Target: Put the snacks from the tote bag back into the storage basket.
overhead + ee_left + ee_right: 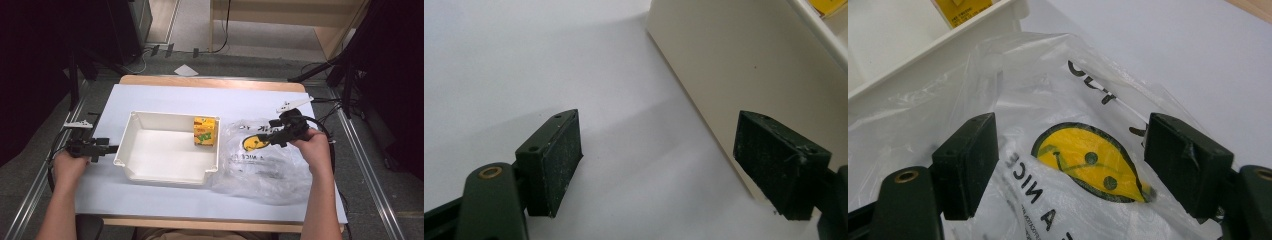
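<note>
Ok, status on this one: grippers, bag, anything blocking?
Left gripper open beside tray. Right gripper open over plastic bag, not gripping. Yellow carton in tray. Nothing blocking.

Work area: white-covered table on a grey floor.
A wooden table (pixel 210 82) edge shows at the far side; light wooden furniture (pixel 280 12) stands beyond; metal rails (pixel 367 170) flank both sides.

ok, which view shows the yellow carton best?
The high view: the yellow carton stands whole in the white tray, at its far right corner. Each gripper view catches a yellow sliver at its top edge.
</note>
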Demonstrator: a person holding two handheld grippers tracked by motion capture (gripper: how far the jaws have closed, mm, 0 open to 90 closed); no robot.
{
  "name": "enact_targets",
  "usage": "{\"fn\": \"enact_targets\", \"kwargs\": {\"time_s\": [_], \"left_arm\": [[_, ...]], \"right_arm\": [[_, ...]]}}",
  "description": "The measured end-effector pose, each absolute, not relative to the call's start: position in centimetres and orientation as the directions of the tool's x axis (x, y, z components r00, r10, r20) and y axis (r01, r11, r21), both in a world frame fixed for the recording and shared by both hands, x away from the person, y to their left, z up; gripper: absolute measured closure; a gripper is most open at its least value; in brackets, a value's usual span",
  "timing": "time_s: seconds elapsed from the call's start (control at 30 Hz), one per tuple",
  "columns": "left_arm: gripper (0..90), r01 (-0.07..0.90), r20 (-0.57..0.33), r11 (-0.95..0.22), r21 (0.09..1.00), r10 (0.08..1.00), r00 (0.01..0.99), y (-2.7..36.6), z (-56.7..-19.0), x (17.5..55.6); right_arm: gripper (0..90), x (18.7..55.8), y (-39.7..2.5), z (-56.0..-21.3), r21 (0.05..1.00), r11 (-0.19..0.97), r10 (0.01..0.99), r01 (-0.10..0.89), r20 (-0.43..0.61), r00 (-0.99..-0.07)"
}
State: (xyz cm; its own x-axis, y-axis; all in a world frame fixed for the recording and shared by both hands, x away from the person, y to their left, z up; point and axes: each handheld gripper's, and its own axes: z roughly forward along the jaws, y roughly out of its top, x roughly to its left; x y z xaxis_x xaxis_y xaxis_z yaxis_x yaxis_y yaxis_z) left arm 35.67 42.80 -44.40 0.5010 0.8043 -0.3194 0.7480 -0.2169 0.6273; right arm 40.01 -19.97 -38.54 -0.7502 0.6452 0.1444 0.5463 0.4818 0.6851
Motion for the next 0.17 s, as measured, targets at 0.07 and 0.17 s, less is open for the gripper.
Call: {"fn": "enact_targets", "kwargs": {"time_s": [0.07, 0.17], "left_arm": [[20.0, 0.749, -0.315, -0.214, 0.627, 0.81, 0.495, 42.76, -44.45, 35.7], [19.3, 0.752, -0.301, -0.211, 0.624, 0.824, 0.48, 42.61, -44.62, 35.82]], "right_arm": [[22.4, 40.02, -19.87, -38.58, 0.685, 0.491, 0.636, 0.539, 0.142, -0.759], [22.4, 40.06, -19.62, -38.76, 0.682, 0.502, 0.627, 0.531, 0.135, -0.767]]}}
